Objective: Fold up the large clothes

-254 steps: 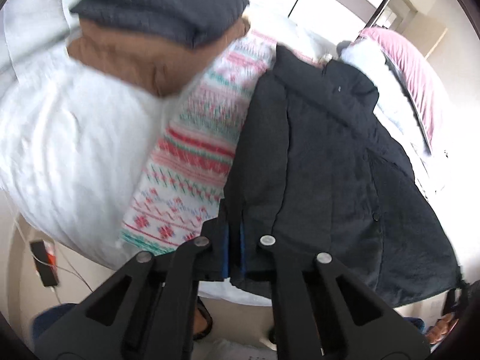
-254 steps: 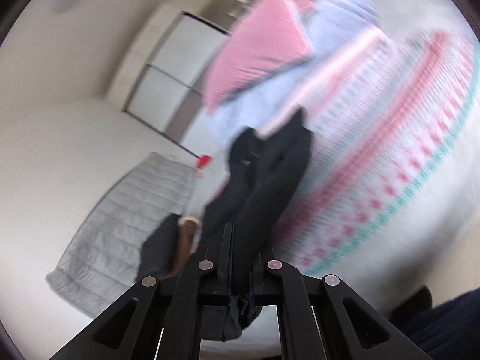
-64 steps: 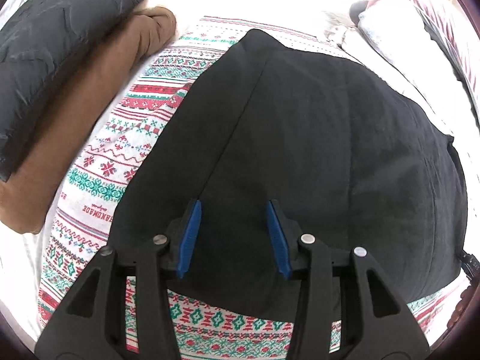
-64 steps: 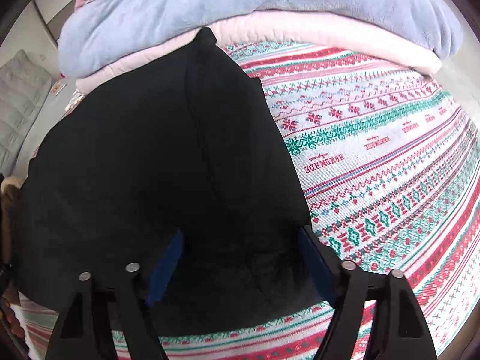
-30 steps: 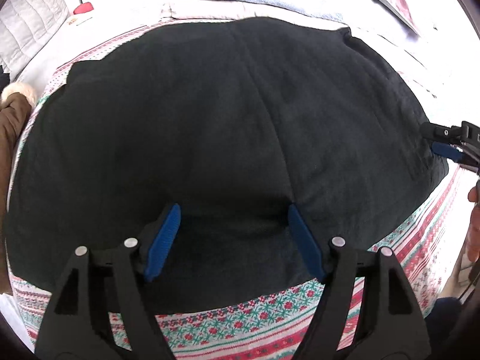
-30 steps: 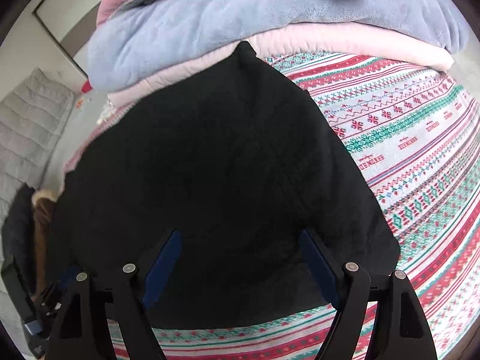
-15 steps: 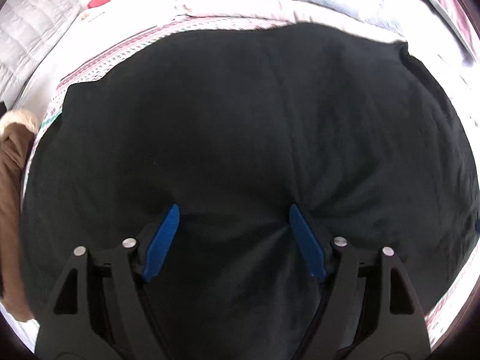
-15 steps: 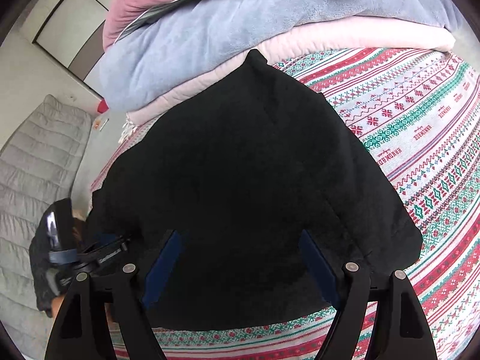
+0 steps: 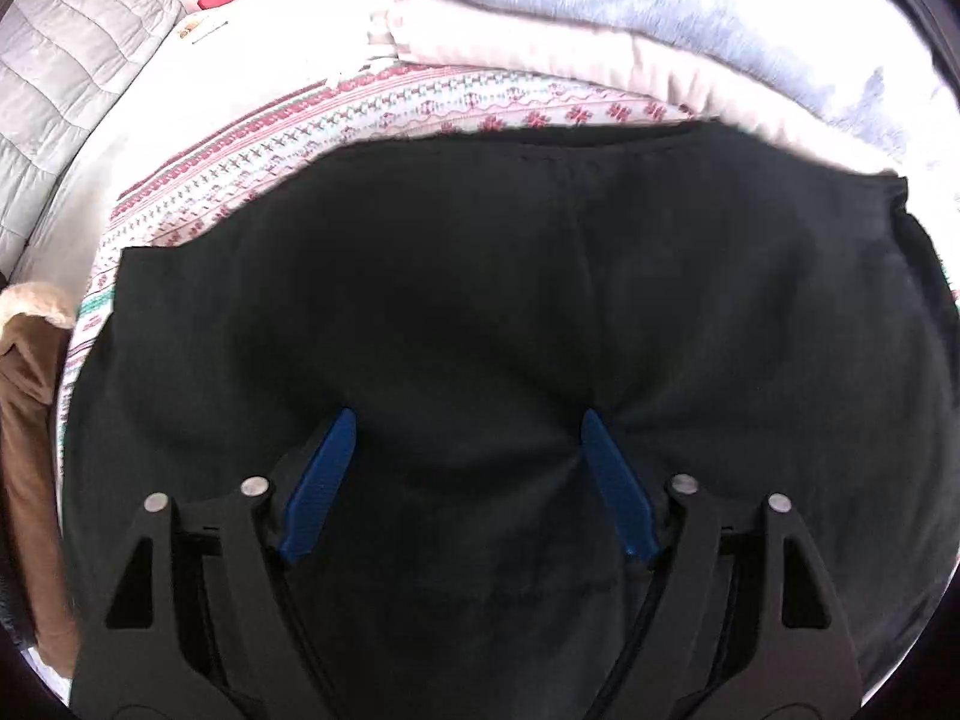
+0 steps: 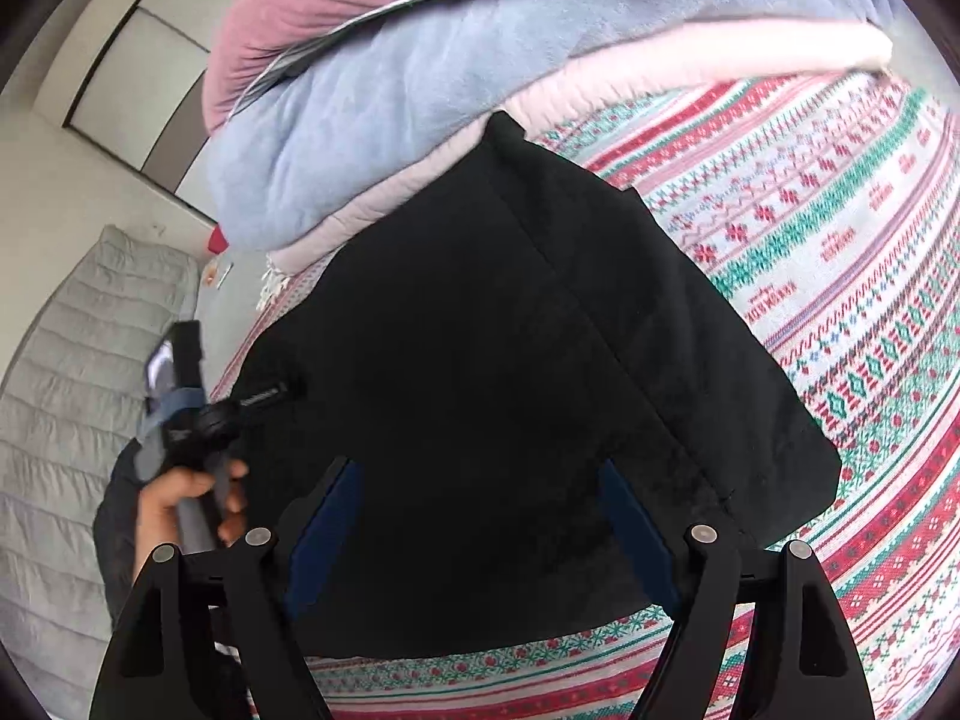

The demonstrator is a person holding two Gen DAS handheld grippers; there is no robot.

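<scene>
A black garment lies folded flat on a red, green and white patterned blanket. My left gripper points down onto its middle. The blue fingertips dent the cloth, and the jaws are opening with only flat fabric between them, nothing pinched. In the right wrist view the same garment fills the centre. My right gripper hovers open over its near edge, holding nothing. A hand at the garment's left side holds the left gripper's handle.
A pale pink blanket, a light blue blanket and a pink pillow are stacked at the far edge. A grey quilted mat lies on the floor at left. A brown garment sits beside the black one. Patterned blanket stretches right.
The left gripper has travelled across the black garment toward the blanket stack and its jaws stand slightly wider. The right gripper has stayed in place and tilted a little.
</scene>
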